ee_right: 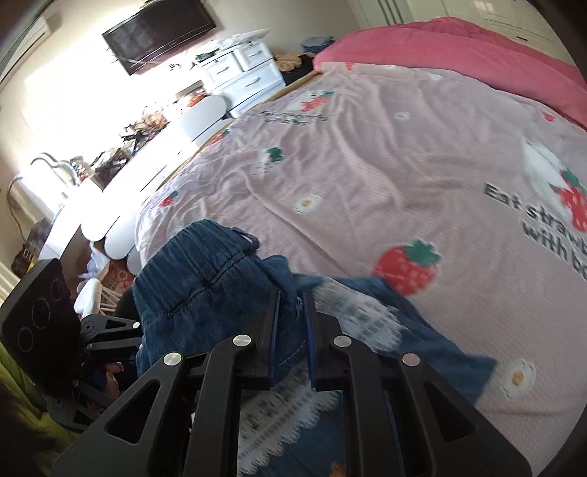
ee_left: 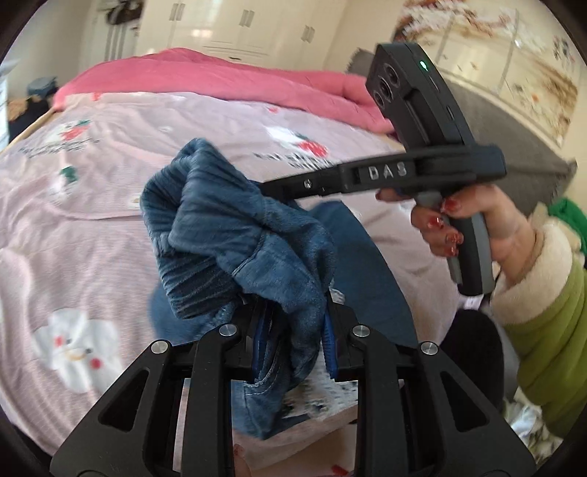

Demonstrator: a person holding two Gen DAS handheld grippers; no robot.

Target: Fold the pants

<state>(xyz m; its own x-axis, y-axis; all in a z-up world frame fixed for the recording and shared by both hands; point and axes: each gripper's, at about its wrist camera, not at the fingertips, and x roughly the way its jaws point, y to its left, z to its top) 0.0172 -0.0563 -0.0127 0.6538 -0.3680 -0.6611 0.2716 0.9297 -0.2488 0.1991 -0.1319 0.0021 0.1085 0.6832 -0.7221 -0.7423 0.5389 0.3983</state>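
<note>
The pants are blue denim with an elastic waistband and a white lace patch. They are bunched and lifted above the pink bed sheet. My left gripper is shut on a fold of the denim near the waistband. My right gripper is shut on the waistband cloth too; it shows in the left wrist view reaching in from the right into the bunched cloth. The rest of the pants trails on the sheet. The left gripper shows at the left edge of the right wrist view.
The bed has a pink strawberry-print sheet and a folded darker pink blanket at its far end. White drawers and a cluttered desk stand beside the bed. A wardrobe is behind.
</note>
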